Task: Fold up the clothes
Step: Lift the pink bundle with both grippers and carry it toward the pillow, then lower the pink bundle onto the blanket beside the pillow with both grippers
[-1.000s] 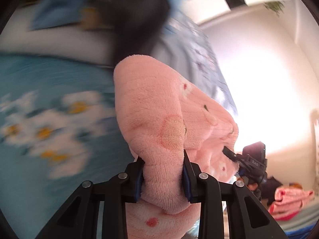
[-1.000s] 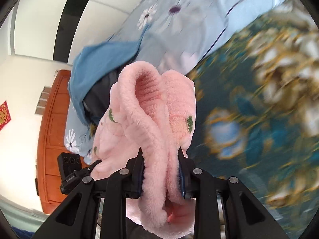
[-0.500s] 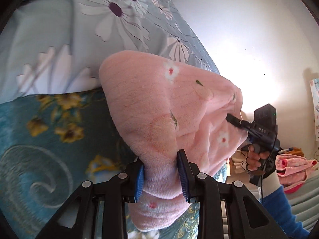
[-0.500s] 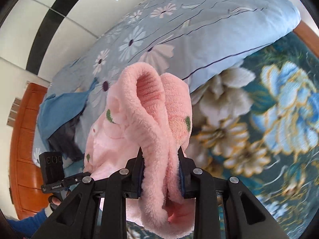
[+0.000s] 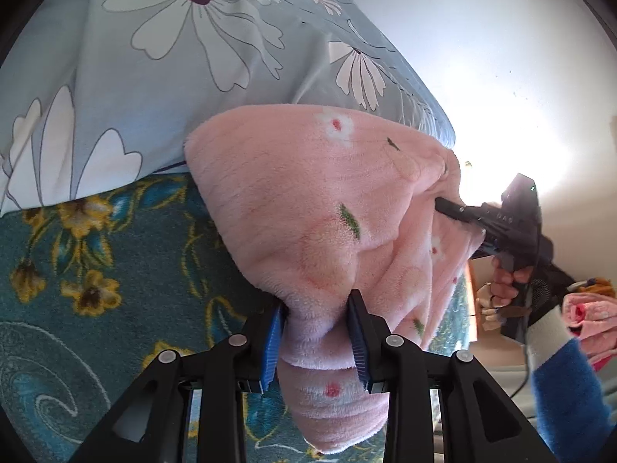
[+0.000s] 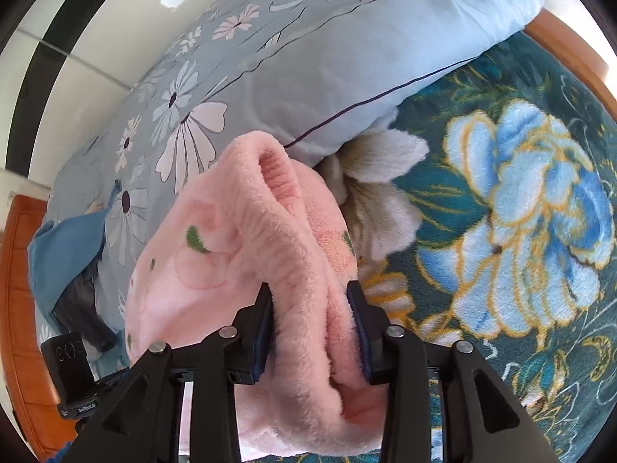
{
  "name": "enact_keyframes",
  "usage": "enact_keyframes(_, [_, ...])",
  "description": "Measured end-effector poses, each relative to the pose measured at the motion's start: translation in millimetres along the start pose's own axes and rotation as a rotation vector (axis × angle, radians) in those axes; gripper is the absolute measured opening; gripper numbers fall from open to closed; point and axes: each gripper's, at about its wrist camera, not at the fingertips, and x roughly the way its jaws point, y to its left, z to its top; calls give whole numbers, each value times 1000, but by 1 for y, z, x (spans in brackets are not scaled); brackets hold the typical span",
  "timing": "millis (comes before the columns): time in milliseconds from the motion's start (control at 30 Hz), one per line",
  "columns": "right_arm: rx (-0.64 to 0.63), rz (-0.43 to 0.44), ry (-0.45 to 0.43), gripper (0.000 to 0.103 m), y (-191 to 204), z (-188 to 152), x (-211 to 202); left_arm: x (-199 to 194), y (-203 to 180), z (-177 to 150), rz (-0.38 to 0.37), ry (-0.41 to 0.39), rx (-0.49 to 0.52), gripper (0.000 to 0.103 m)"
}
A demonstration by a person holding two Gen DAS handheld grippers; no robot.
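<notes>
A pink fleece garment (image 5: 308, 208) with small flowers and green leaves hangs between both grippers above the bed. My left gripper (image 5: 316, 332) is shut on a bunched edge of it. In the right wrist view my right gripper (image 6: 312, 328) is shut on a thick ribbed fold of the same pink garment (image 6: 231, 239). The left wrist view also shows the right gripper (image 5: 497, 220) at the far right, biting the cloth's other end, held by a hand (image 5: 505, 285) in a blue sleeve. The left gripper's body (image 6: 73, 370) peeks in at the lower left of the right wrist view.
A teal floral blanket (image 6: 520, 212) covers the bed below. A light blue quilt with white daisies (image 5: 162, 46) lies beyond the garment. A blue and dark cloth (image 6: 65, 266) lies on that quilt. Another pink garment (image 5: 590, 316) sits far right. An orange wooden frame (image 6: 19, 270) borders the bed.
Both grippers kept their hold and swung the pink garment over the bed toward the daisy quilt. The blur has gone and the garment now hangs lower over the teal blanket.
</notes>
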Motion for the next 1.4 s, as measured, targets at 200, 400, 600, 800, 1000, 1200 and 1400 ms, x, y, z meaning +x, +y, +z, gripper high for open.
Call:
enact_keyframes(200, [28,48,-161,57,-5,-26,-48,-25,-15,-14,29,-50,18,41])
enact_keyframes(400, [163,50,-255,57,-20,-86,-62,7,-30,-48,57,3,41,45])
enact_keyframes(600, [348,57,-297,57,-43,-116,-58,30,-25,-56,68,38,-35,53])
enact_keyframes(800, [417,51,-334,57,-51,-131,-66,18,-24,-78,42,44,-58,51])
enact_keyframes(1000, [395,110,-281,57,-34,-126,-43,19,-17,-81,41,39,-76,37])
enact_keyframes(1200, [327,36,-258,13,-24,-115,-42,18,-12,-84,41,42,-76,26])
enact_keyframes(1400, [346,-16,-264,10,-42,-113,-39,10,-12,-88,47,60,-35,20])
